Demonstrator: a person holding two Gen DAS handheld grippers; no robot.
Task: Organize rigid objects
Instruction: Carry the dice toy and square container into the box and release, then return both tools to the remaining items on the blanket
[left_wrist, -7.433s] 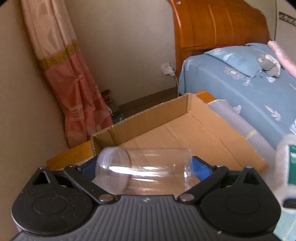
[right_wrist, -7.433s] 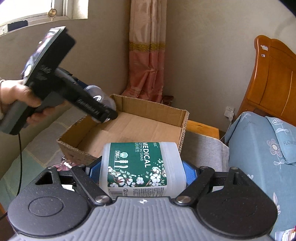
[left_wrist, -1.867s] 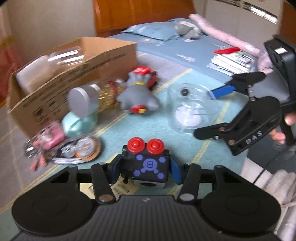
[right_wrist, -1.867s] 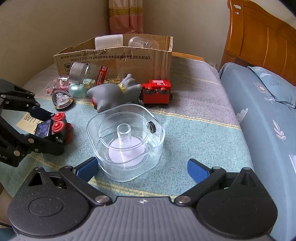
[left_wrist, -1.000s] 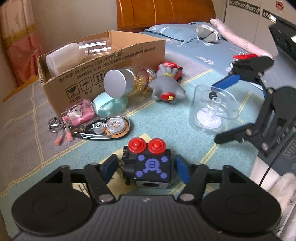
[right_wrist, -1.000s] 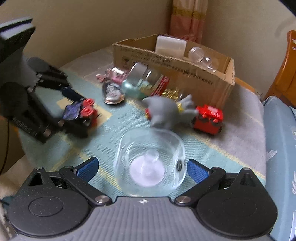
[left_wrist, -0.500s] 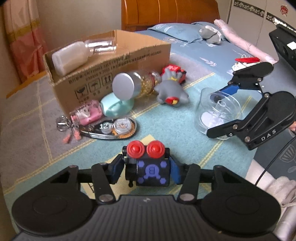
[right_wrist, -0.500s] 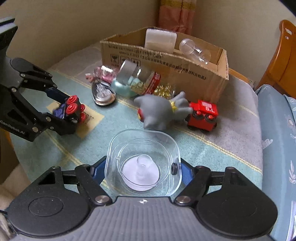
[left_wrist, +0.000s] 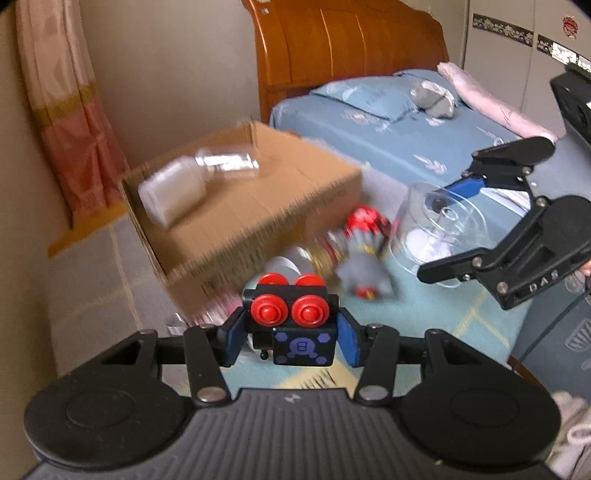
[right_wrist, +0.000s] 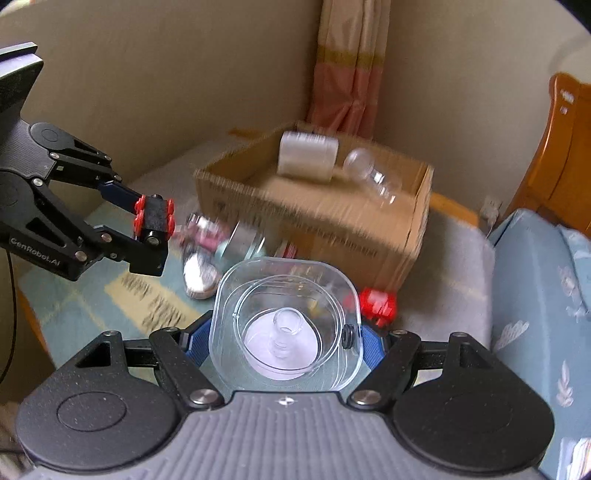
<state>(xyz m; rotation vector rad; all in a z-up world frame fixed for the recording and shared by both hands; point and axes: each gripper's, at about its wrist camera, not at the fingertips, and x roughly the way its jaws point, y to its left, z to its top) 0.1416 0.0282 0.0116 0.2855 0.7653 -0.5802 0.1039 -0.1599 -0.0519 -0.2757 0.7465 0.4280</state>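
Observation:
My left gripper (left_wrist: 290, 338) is shut on a black toy cube with red buttons (left_wrist: 291, 325) and holds it above the table, short of the cardboard box (left_wrist: 258, 218). It also shows in the right wrist view (right_wrist: 153, 219). My right gripper (right_wrist: 284, 341) is shut on a clear plastic container (right_wrist: 284, 325), lifted off the table; it also shows in the left wrist view (left_wrist: 439, 229). The box (right_wrist: 317, 218) holds a white bottle (right_wrist: 306, 157) and a clear jar (right_wrist: 373, 179).
On the teal cloth in front of the box lie a grey toy (left_wrist: 364, 275), a red toy train (right_wrist: 376, 301), a silver-lidded jar (right_wrist: 243, 236) and a shiny tape dispenser (right_wrist: 199, 277). A bed (left_wrist: 424, 122) stands to the right, a curtain (right_wrist: 345, 74) behind the box.
Both grippers have risen off the table with their objects and moved toward the box. The view is blurred by motion.

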